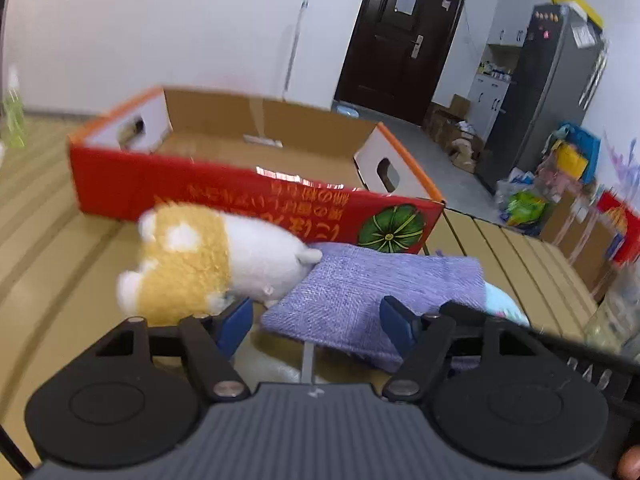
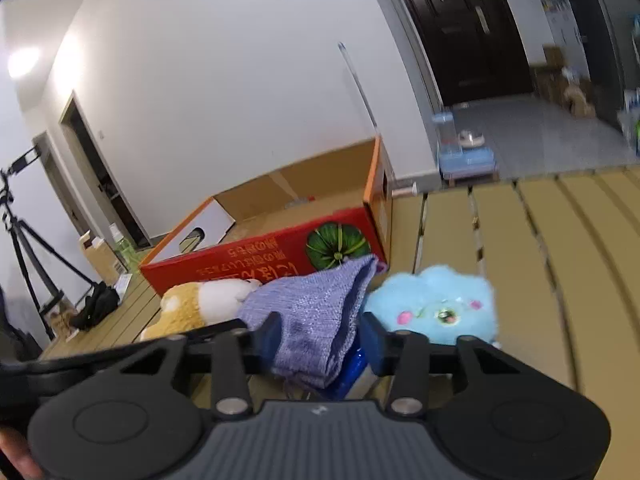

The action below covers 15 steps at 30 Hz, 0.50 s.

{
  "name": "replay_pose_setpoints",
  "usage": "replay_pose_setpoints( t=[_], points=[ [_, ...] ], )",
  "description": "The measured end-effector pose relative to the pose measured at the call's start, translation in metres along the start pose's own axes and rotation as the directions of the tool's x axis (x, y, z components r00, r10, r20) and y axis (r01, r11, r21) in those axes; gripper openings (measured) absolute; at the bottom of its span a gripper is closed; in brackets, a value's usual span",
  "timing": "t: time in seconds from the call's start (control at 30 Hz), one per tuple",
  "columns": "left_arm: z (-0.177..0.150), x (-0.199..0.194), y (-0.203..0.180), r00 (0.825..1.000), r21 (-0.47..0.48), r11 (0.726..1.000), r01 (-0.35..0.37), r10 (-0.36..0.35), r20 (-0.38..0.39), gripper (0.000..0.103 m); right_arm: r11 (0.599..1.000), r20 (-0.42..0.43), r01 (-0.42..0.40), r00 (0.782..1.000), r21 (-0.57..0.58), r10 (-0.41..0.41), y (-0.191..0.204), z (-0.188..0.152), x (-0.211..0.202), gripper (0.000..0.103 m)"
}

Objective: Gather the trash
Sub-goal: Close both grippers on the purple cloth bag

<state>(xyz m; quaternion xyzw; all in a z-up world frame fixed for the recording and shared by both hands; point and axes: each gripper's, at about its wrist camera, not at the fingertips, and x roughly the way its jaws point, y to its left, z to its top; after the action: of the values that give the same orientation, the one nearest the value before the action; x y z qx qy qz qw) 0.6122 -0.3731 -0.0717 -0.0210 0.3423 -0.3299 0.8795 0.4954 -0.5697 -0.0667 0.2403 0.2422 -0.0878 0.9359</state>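
Note:
A purple knitted cloth (image 1: 372,292) lies on the slatted table between a tan-and-white plush toy (image 1: 200,260) and a light blue plush toy (image 2: 436,304). Behind them stands an open red cardboard box (image 1: 256,196), seen in both views (image 2: 264,256). My left gripper (image 1: 316,320) is open, its blue fingers on either side of the cloth's near edge. My right gripper (image 2: 320,332) is open around the cloth (image 2: 312,320), with something shiny blue (image 2: 348,376) under it. The tan plush also shows in the right wrist view (image 2: 196,308).
The tan slatted table (image 2: 520,280) stretches to the right. A green bottle (image 1: 14,116) stands at the far left. A tripod (image 2: 24,248) and a black bag (image 2: 96,308) are on the left; a fridge (image 1: 548,92) and boxes stand beyond the table.

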Motion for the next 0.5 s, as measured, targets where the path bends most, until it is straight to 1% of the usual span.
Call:
replay_pose_setpoints(
  t=[0.03,0.07,0.1,0.13,0.17,0.2,0.27,0.33,0.37,0.43,0.5],
  points=[
    [0.000,0.006,0.005,1.000,-0.026,0.999,0.021,-0.021,-0.012,0.070,1.000,-0.011,0.002,1.000,0.009,-0.001,-0.002,-0.002,0.007,0.031],
    [-0.001,0.010,0.009,0.999,-0.052,0.998,0.038,-0.038,-0.004,0.049,1.000,-0.013,0.002,1.000,0.019,-0.001,-0.005,-0.004,0.011,0.016],
    [-0.001,0.013,0.010,0.999,-0.056,0.997,0.053,-0.053,0.003,0.036,1.000,-0.009,-0.008,1.000,0.025,0.008,-0.006,-0.007,0.012,0.008],
    [-0.001,0.016,0.010,0.996,-0.055,0.995,0.082,-0.083,-0.015,0.011,0.999,-0.003,-0.021,1.000,0.035,0.022,-0.008,-0.009,0.013,0.007],
    [-0.002,0.014,0.009,0.995,-0.062,0.994,0.095,-0.097,-0.027,0.006,0.999,0.007,-0.026,1.000,0.041,0.025,-0.008,-0.008,0.011,0.005],
    [-0.005,0.009,0.007,0.996,-0.055,0.994,0.092,-0.093,-0.017,0.001,0.999,0.021,-0.028,0.999,0.031,0.027,-0.007,-0.009,0.007,0.004],
    [-0.010,-0.007,0.000,0.992,-0.020,0.992,0.122,-0.122,0.021,0.001,0.999,0.051,-0.031,0.998,-0.013,0.032,0.000,-0.010,-0.005,0.003],
    [-0.015,-0.026,-0.004,0.985,-0.006,0.987,0.161,-0.160,0.065,0.001,0.995,0.067,-0.058,0.996,-0.079,0.063,0.013,-0.013,-0.018,0.003],
    [-0.020,-0.040,-0.006,0.982,-0.006,0.986,0.164,-0.163,0.098,0.001,0.992,0.070,-0.070,0.995,-0.106,0.078,0.019,-0.016,-0.026,0.003],
    [-0.030,-0.067,-0.005,0.978,-0.027,0.985,0.170,-0.165,0.130,0.001,0.982,0.077,-0.116,0.989,-0.151,0.128,0.029,-0.023,-0.044,0.003],
    [-0.047,-0.101,-0.003,0.980,-0.043,0.988,0.148,-0.140,0.144,0.001,0.966,0.047,-0.202,0.976,-0.162,0.212,0.037,-0.034,-0.067,0.003]
  ],
)
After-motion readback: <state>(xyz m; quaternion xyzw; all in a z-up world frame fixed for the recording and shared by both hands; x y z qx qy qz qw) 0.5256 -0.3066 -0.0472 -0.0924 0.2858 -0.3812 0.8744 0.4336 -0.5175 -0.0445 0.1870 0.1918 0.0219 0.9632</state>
